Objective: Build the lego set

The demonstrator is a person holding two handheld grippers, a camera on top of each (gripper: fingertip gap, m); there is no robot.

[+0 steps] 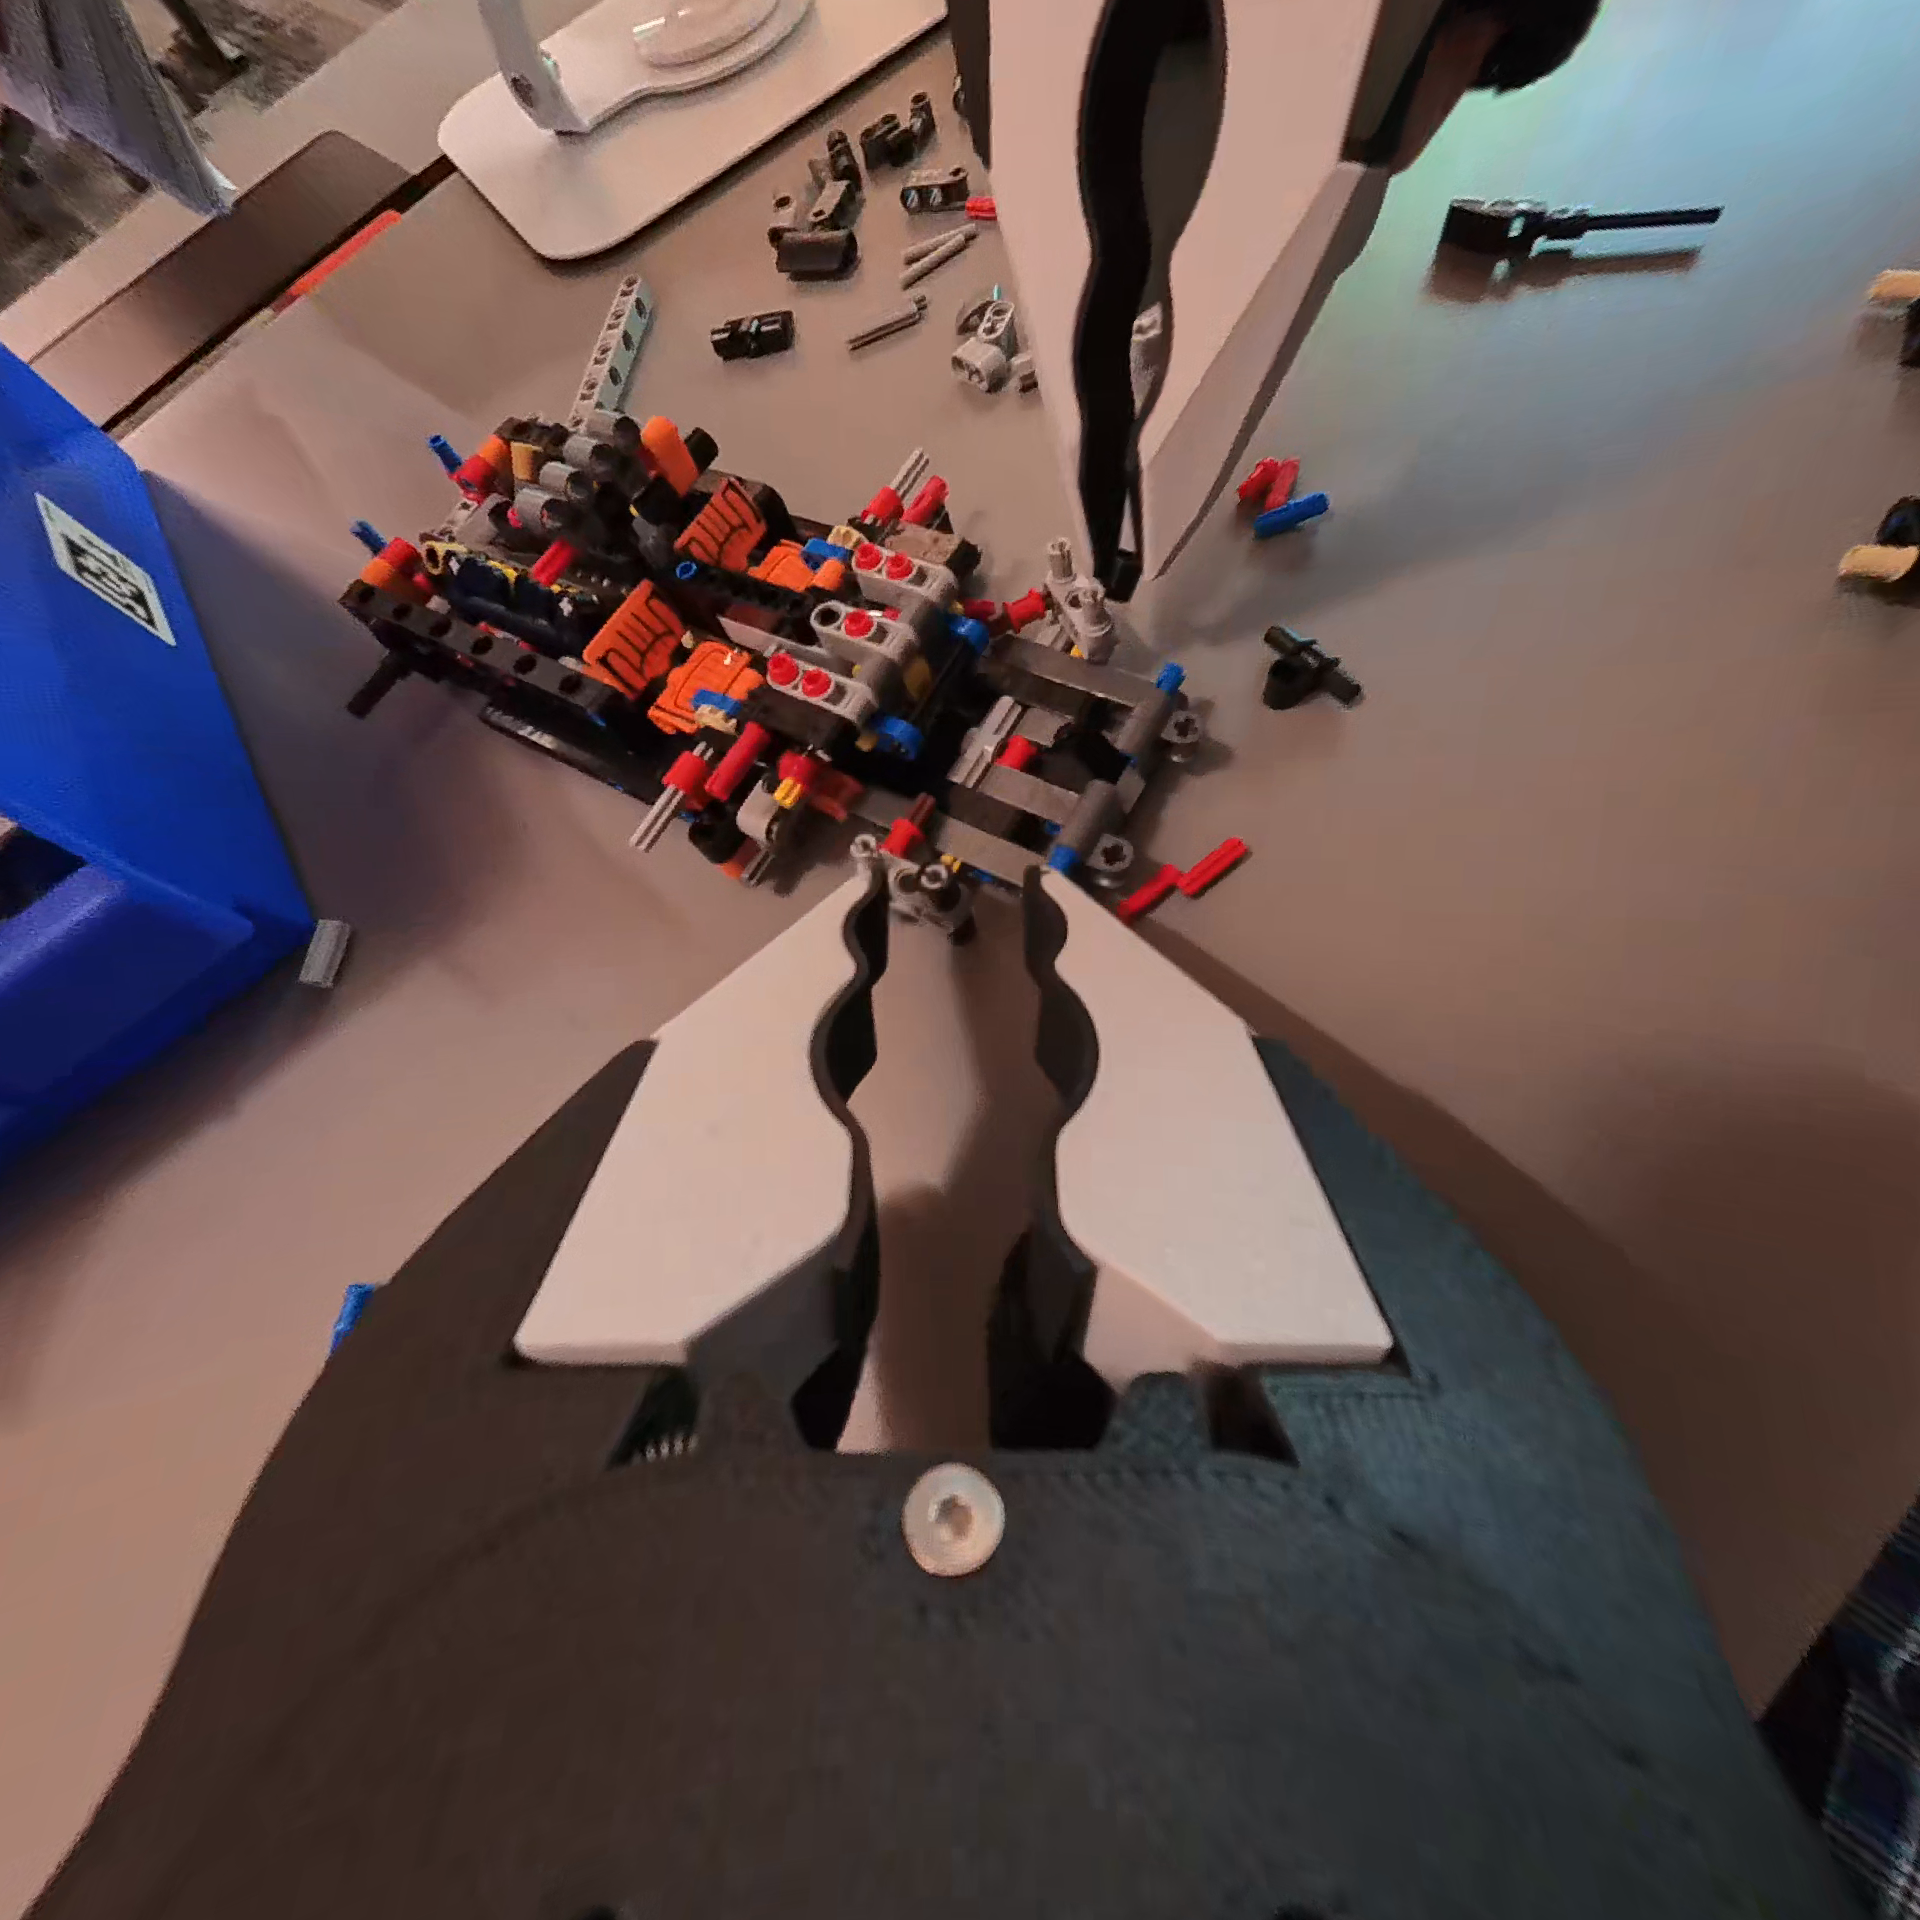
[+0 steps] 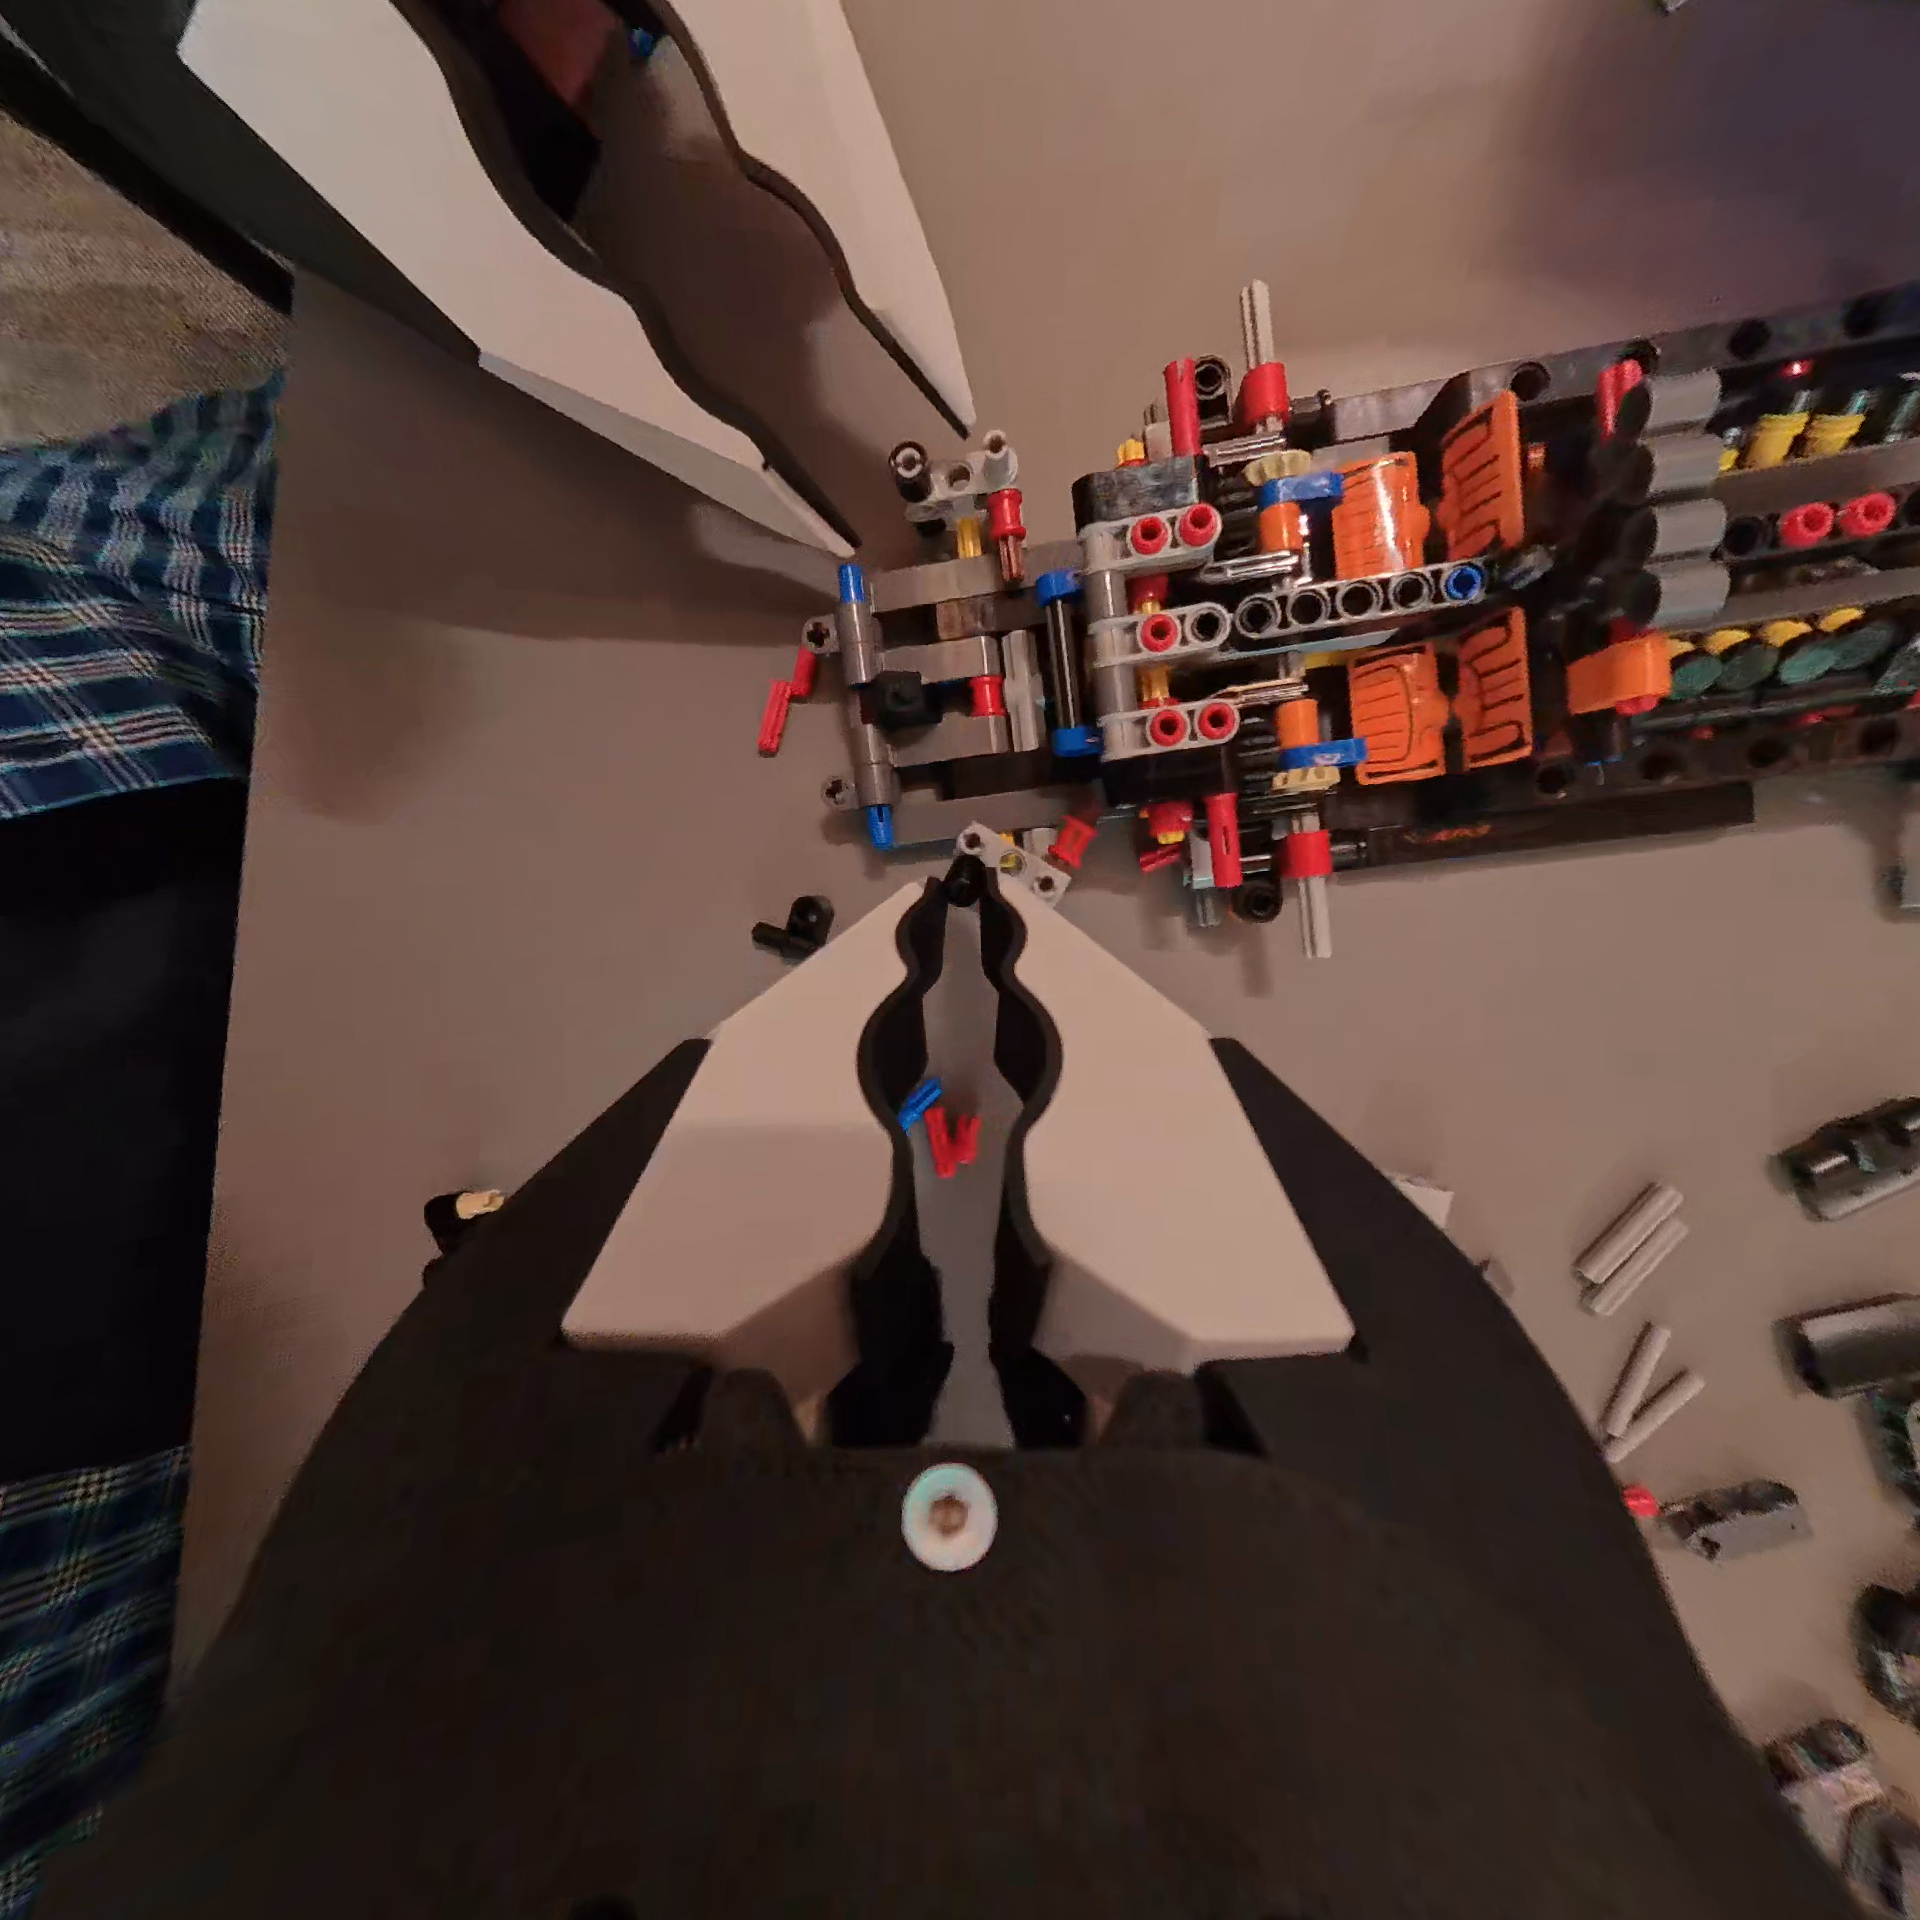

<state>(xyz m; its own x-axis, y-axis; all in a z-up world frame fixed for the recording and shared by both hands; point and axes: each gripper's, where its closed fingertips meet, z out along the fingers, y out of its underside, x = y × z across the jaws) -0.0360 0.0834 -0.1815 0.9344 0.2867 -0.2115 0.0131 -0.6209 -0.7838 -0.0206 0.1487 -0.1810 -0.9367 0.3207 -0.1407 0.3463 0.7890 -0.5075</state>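
The half-built lego model (image 1: 727, 644), black and grey with orange seats and red and blue pins, lies flat on the table; it also shows in the right wrist view (image 2: 1351, 644). My left gripper (image 1: 956, 883) is open, its tips on either side of a small grey connector (image 1: 925, 888) at the model's near front corner. My right gripper (image 2: 961, 888) is shut on a small black pin (image 2: 961, 883) and holds it against a grey connector (image 2: 1013, 857) on the model's opposite front corner. Each gripper shows in the other's view, the right (image 1: 1127, 566) and the left (image 2: 909, 483).
A blue bin (image 1: 104, 779) stands left of the model and a white stand base (image 1: 623, 135) behind it. Loose parts (image 1: 883, 208) lie at the back, with red and blue pins (image 1: 1283, 499), a black piece (image 1: 1309, 670) and grey axles (image 2: 1631, 1257). A person's plaid clothing (image 2: 104, 582) is at the table edge.
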